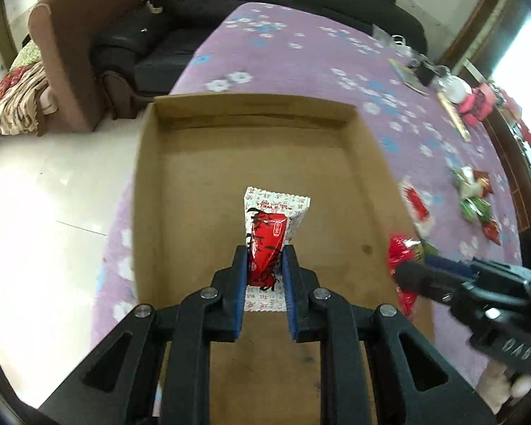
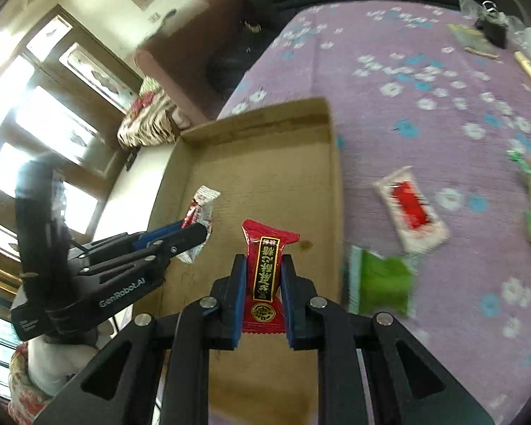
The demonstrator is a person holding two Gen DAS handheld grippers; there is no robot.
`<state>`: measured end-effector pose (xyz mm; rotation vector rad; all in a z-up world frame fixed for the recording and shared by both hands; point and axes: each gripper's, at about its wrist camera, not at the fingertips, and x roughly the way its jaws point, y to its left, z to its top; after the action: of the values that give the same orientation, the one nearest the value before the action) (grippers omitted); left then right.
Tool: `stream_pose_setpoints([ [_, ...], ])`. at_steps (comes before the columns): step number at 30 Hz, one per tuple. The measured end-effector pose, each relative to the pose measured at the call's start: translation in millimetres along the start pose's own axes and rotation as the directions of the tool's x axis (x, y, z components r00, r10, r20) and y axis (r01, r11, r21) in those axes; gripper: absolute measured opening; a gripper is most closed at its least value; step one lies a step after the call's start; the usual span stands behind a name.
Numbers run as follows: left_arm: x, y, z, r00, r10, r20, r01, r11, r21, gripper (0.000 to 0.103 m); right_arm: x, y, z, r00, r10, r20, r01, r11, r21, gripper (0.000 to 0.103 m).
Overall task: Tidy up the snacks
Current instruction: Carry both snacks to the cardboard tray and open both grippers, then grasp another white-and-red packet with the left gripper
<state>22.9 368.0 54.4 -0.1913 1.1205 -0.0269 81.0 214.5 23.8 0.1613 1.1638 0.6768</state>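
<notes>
A shallow cardboard box (image 1: 148, 184) (image 2: 332, 163) lies on a purple flowered tablecloth. My left gripper (image 1: 264, 251) is shut on a red-and-white snack packet (image 1: 270, 226) and holds it over the box floor; it also shows in the right wrist view (image 2: 200, 209). My right gripper (image 2: 263, 265) is shut on a red candy packet with a black and gold label (image 2: 265, 269), held above the box near its right wall. The right gripper shows at the right in the left wrist view (image 1: 410, 276).
Loose snacks lie on the cloth right of the box: a red-and-white packet (image 2: 412, 209), a green packet (image 2: 382, 283), and green and red ones further right (image 1: 474, 202). Clutter sits at the table's far right (image 1: 453, 85). A dark sofa (image 1: 180, 35) stands behind.
</notes>
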Motion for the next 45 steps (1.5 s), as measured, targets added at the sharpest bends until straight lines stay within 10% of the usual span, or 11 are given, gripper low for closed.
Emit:
stream_pose_setpoints([
  [9,10.1,12.3,13.5,1.0,-0.02,0.001,0.02,1.0,0.008,0.031,52.0,15.4,24.4,0.996,-0.091,-0.025,0.09,0.996,-0.029,0.019],
  [22,-17.9,-0.8,16.1,0.992,-0.064,0.106,0.067,0.997,-0.029,0.051,3.3,3.2,16.7,0.989,-0.131,0.064,0.131,0.991,-0.005,0.021],
  [34,-20.7,-71.3,3.1,0.978,-0.179,0.104,0.17,0.981,0.092,0.052,-59.2,-66.2,-24.8,0.969,-0.219,0.118,0.197,0.965,0.173,0.021],
  [45,-19.9,-104.9,-8.9,0.982,-0.169,0.084,0.158,0.98,0.12,0.053,-138.5,-165.6,-108.9,0.908,-0.403,0.116,0.332,0.86,0.386,0.022],
])
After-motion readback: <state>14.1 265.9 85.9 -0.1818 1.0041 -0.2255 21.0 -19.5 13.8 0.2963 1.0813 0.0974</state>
